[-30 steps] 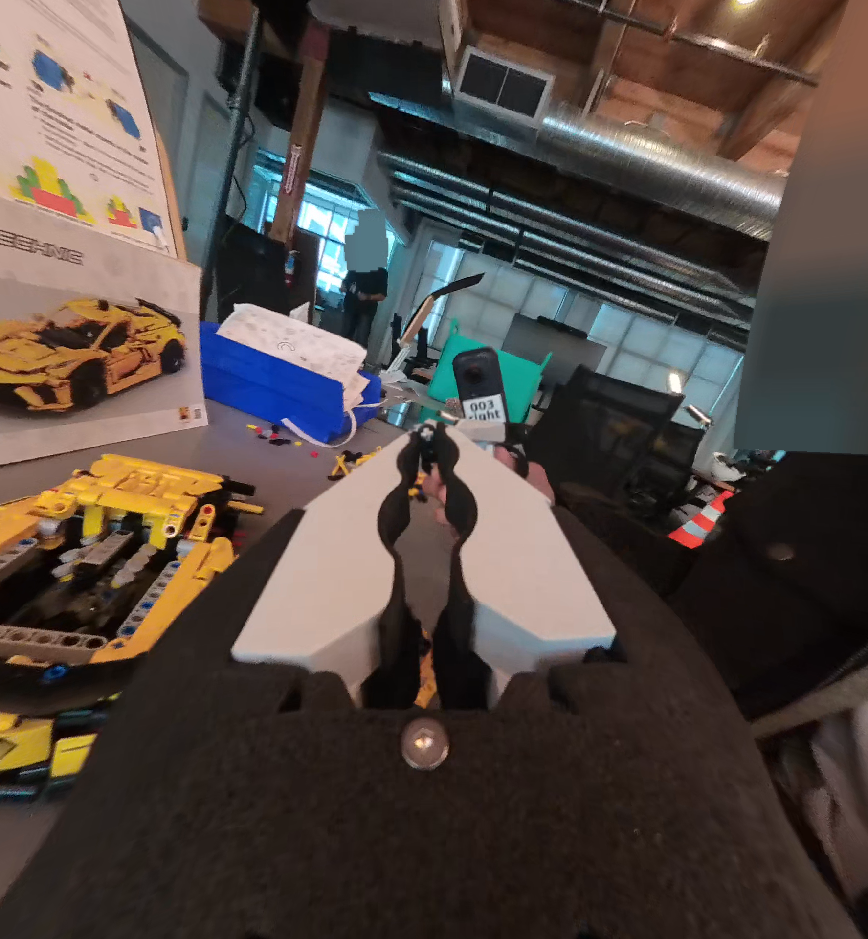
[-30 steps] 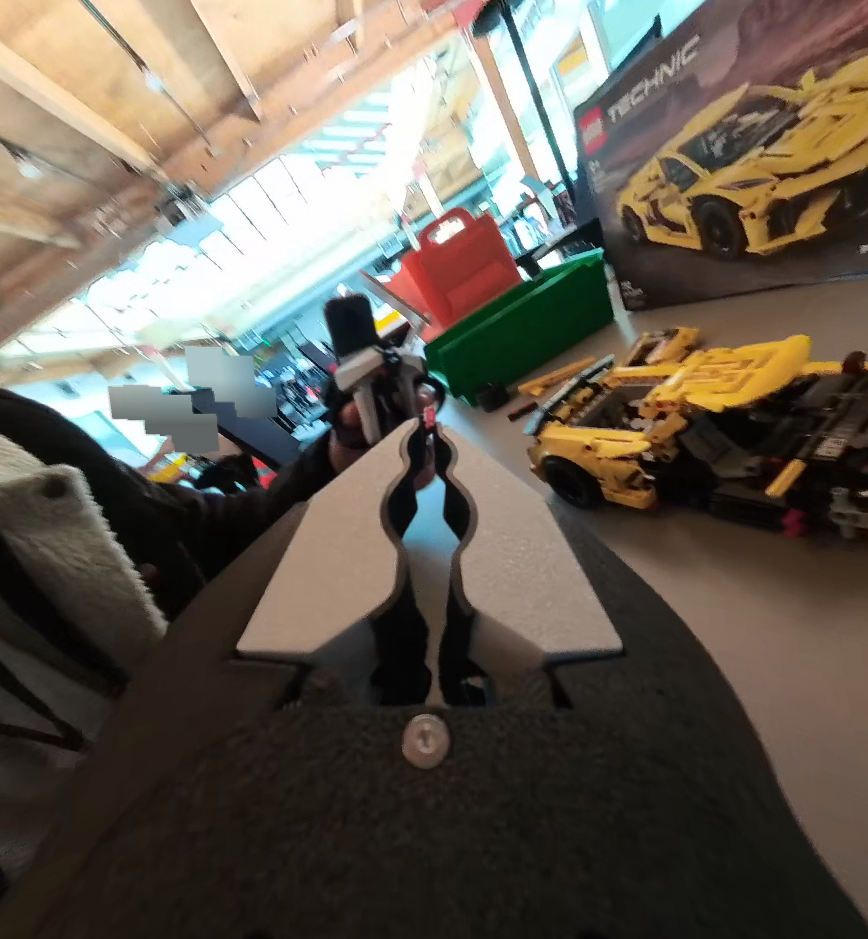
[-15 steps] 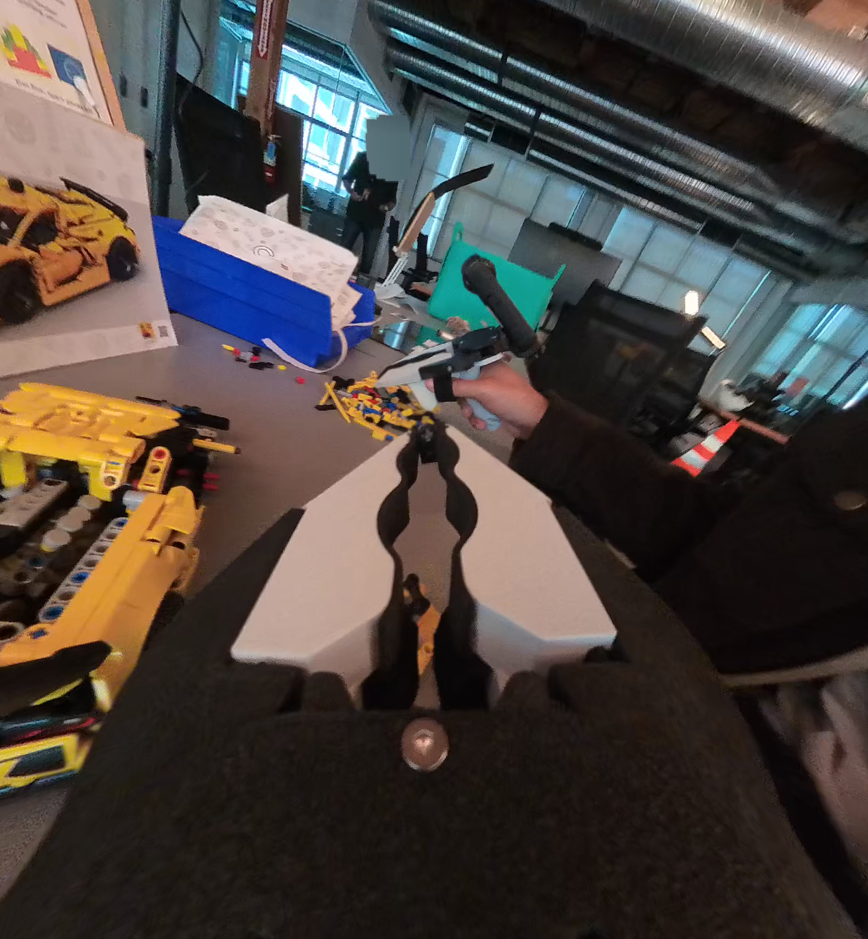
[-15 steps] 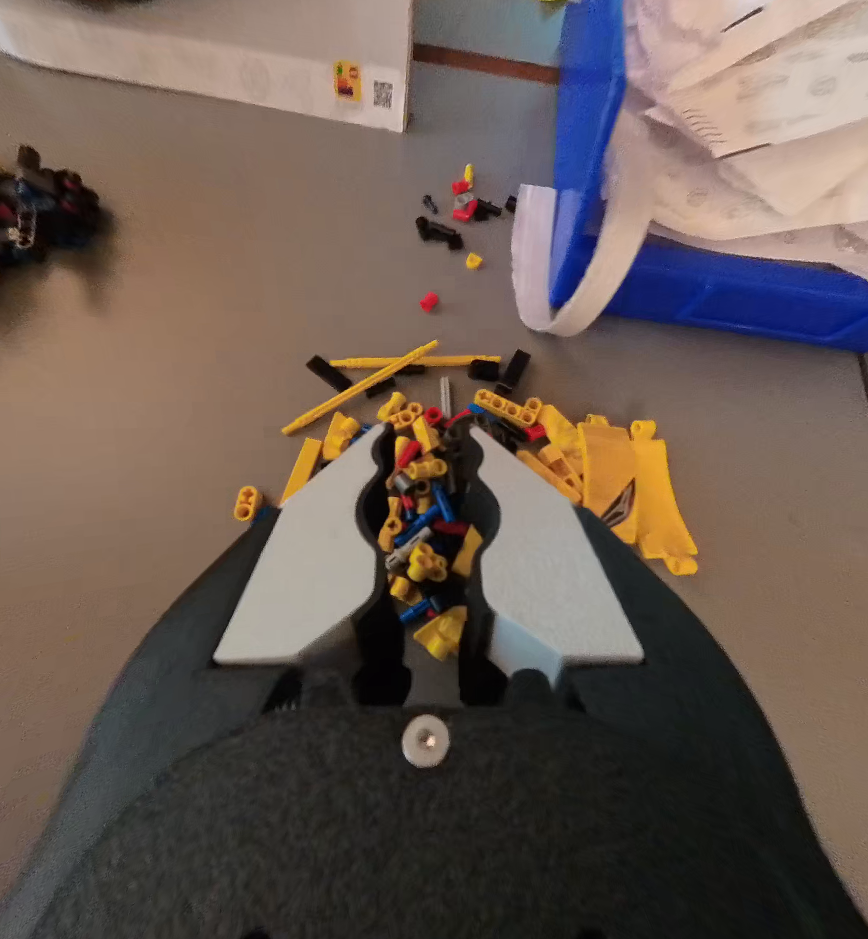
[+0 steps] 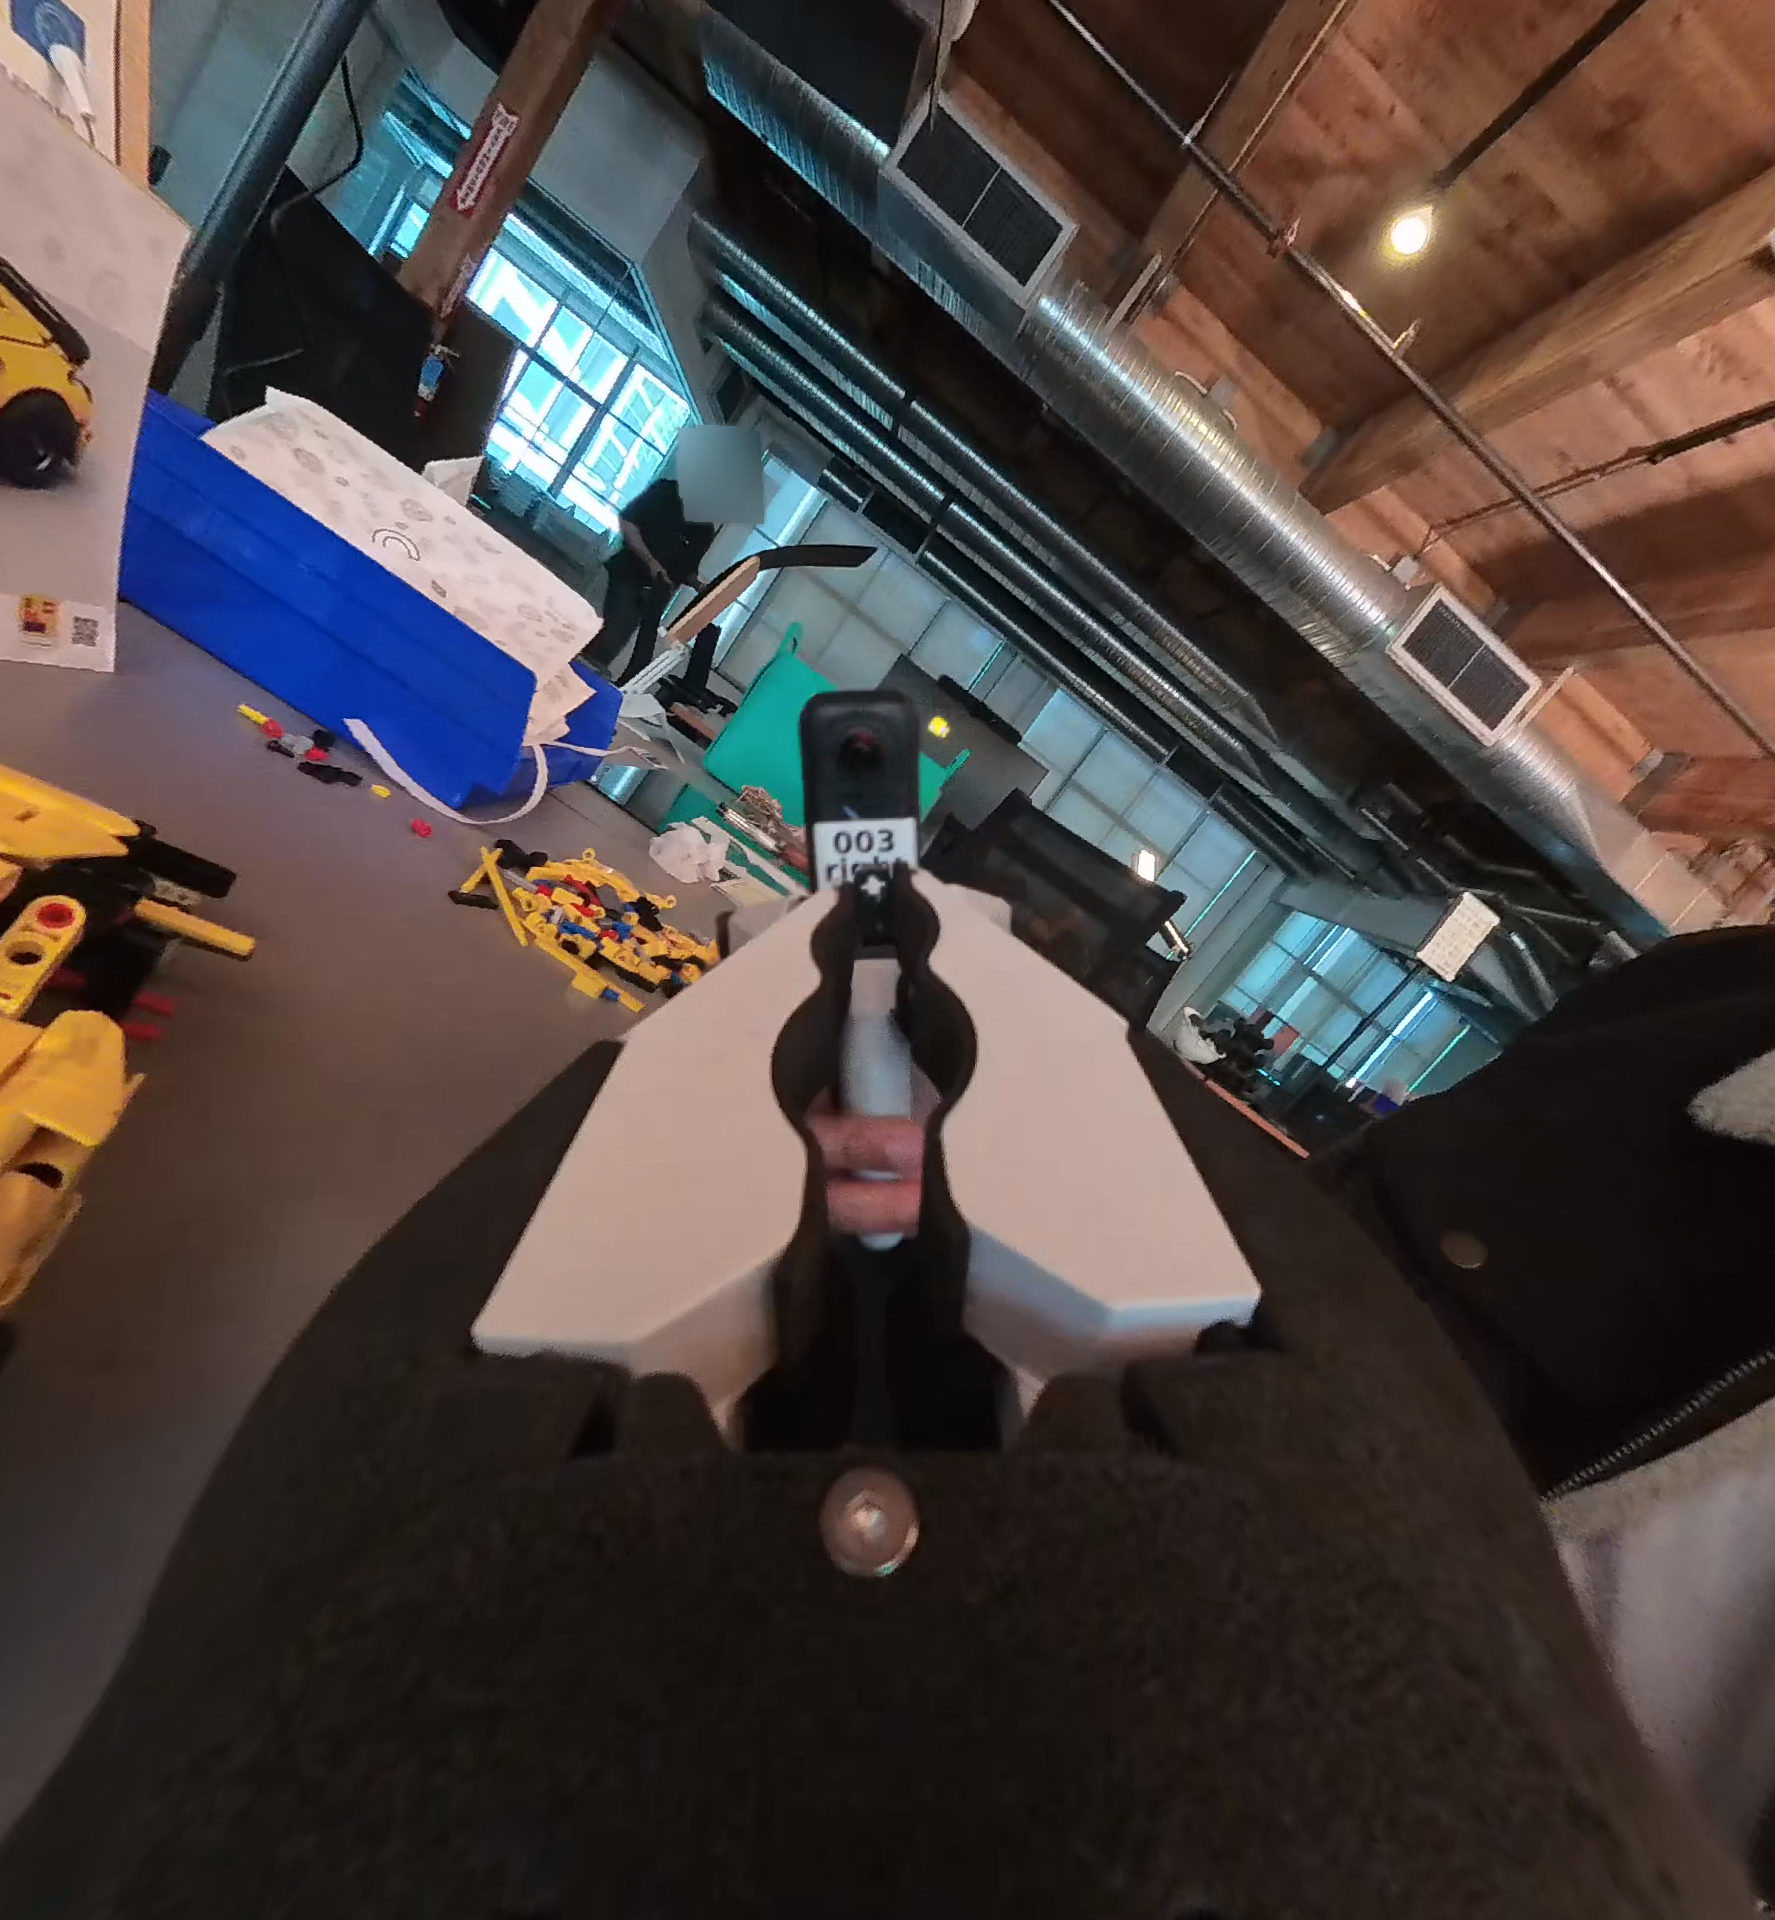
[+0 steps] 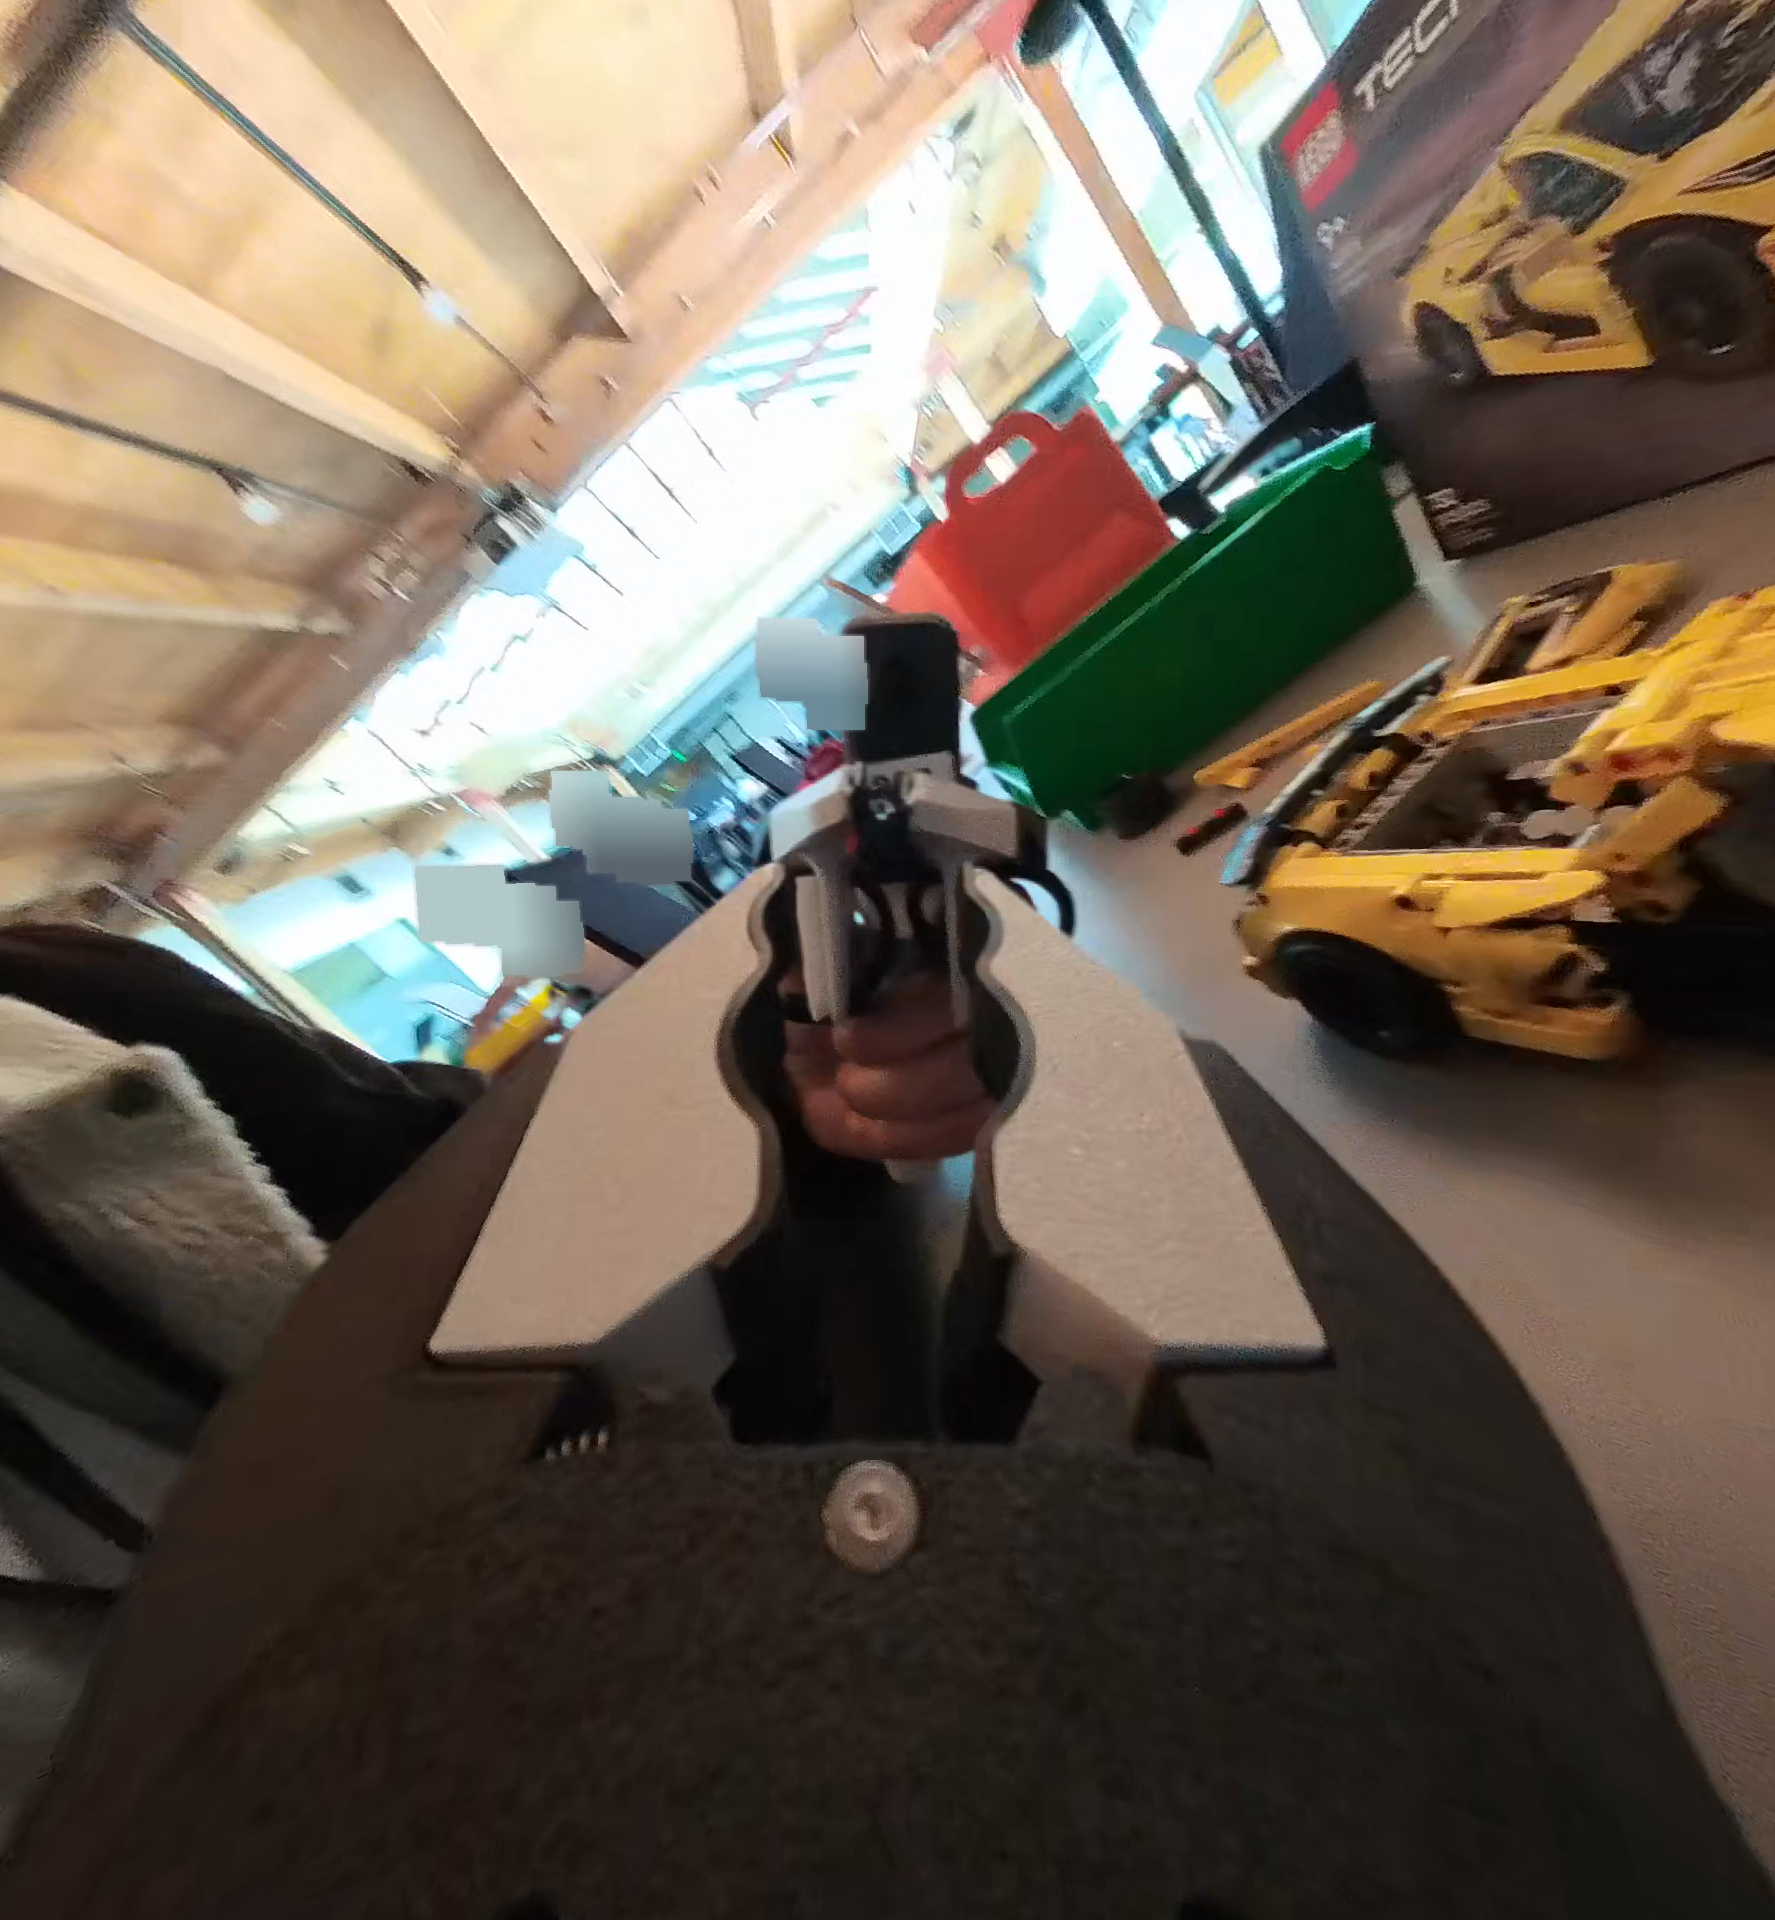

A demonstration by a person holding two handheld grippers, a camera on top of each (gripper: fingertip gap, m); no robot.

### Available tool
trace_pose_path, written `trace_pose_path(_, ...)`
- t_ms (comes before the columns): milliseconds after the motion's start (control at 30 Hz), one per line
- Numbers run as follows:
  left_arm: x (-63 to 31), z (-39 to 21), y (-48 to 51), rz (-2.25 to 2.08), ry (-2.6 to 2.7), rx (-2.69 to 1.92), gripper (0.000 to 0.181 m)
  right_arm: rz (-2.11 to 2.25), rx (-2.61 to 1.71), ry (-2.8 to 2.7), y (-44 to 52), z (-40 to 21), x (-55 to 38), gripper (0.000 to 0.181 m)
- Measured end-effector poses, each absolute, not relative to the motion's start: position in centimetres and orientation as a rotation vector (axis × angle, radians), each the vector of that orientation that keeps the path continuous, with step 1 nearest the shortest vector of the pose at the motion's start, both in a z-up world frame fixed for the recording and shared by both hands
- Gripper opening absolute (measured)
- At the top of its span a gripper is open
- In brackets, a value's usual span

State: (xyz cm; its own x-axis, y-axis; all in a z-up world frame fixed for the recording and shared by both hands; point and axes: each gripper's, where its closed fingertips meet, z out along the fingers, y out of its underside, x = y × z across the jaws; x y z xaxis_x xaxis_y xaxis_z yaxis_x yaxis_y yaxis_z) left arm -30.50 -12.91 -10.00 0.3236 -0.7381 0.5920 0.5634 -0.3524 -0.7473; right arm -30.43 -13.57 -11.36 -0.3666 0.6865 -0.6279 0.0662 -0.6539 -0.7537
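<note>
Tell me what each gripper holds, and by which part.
Left gripper pinches a small black piece between its fingertips; the gripped part cannot be told. Right gripper is open and empty.

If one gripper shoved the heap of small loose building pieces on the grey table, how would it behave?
The pile of loose pieces would probably scatter rather than slide as one: it is many separate small parts, unjoined. The long thin yellow rods at its edge may swing or roll. Each piece looks light, hard plastic, so likely slippery on the smooth table.
</note>
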Motion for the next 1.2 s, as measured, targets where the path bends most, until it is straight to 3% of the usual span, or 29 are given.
trace_pose_path(100,-30.4,-9.8,-13.1,-1.392,0.173,-1.365,0.006,2.152,-1.424,-0.973,-13.8,-10.8,-30.1,0.019)
trace_pose_path(267,-29.8,-10.0,-13.2,-1.419,0.188,-1.370,0.006,2.206,-1.405,-0.986,-14.5,-10.7,-30.2,0.018)
trace_pose_path(333,-29.5,-9.9,-13.4,-1.431,0.206,-1.363,0.006,2.212,-1.416,-0.987,-14.5,-10.9,-30.2,0.008)
trace_pose_path(600,-29.2,-10.4,-13.5,-1.418,0.204,-1.379,0.007,2.136,-1.398,-1.059,-14.6,-11.3,-29.8,0.005)
trace_pose_path(633,-29.1,-10.9,-13.1,-1.421,0.164,-1.412,0.006,2.114,-1.360,-1.078,-14.8,-11.0,-29.6,0.001)
trace_pose_path(700,-28.1,-16.2,-11.6,-1.267,0.148,-1.709,0.000,2.388,-0.867,-1.013,-17.5,-5.1,-26.5,0.000)
trace_pose_path(767,-28.5,-12.8,-12.3,-1.323,0.119,-1.498,0.000,1.932,-1.198,-1.308,-17.8,-11.3,-30.2,0.000)
trace_pose_path(800,-29.5,-12.2,-12.0,-1.231,0.149,-1.483,0.000,1.960,-1.272,-1.327,-17.4,-12.2,-29.9,0.000)
trace_pose_path(833,-30.1,-12.3,-11.8,-1.199,0.165,-1.502,0.000,2.160,-1.176,-1.143,-16.2,-9.3,-28.3,0.000)
trace_pose_path(900,-30.9,-12.3,-12.2,-1.212,0.139,-1.497,0.000,1.974,-1.367,-1.126,-13.2,-11.6,-28.3,0.000)
trace_pose_path(1033,-31.1,-13.2,-11.7,-1.092,0.163,-1.571,0.000,2.019,-1.387,-1.076,-12.8,-11.5,-28.3,0.000)
trace_pose_path(1200,-31.2,-11.5,-12.5,-0.845,0.359,-1.494,0.000,2.326,-1.366,-0.925,-12.5,-10.3,-27.4,0.000)
